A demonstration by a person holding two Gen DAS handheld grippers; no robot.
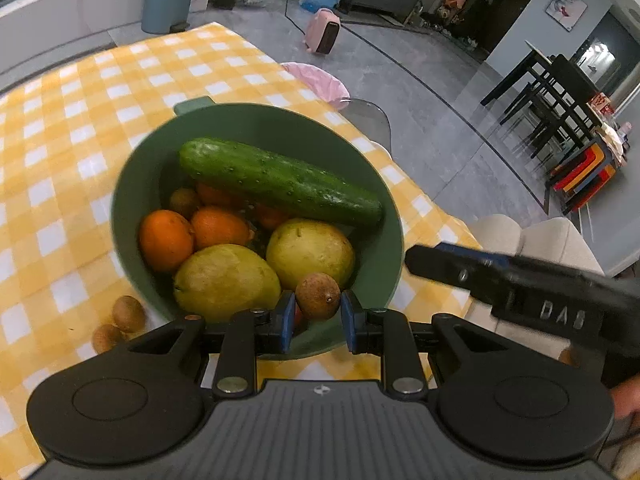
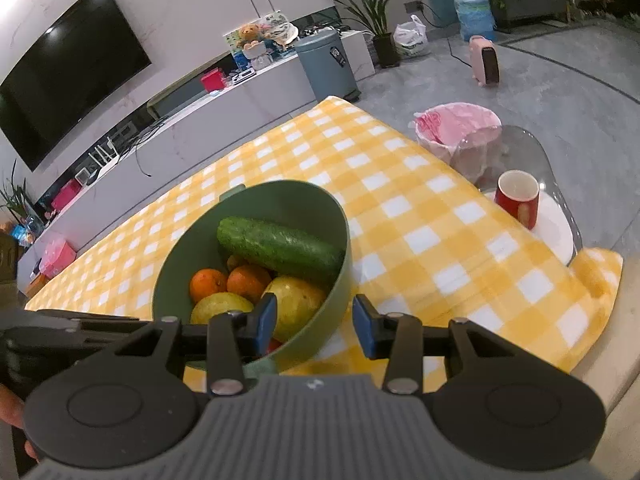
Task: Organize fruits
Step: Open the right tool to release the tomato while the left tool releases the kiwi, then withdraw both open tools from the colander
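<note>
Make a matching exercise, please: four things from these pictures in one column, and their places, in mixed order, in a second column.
Things:
1. cucumber
2. red cup
3. small brown fruit
4. two brown fruits

Places:
A. on the checked cloth, outside the green bowl
B. between the pads of the left gripper
C. on top of the other fruit in the bowl
D. on a white plate at the table's edge

Pairs: 1-C, 2-D, 3-B, 4-A
</note>
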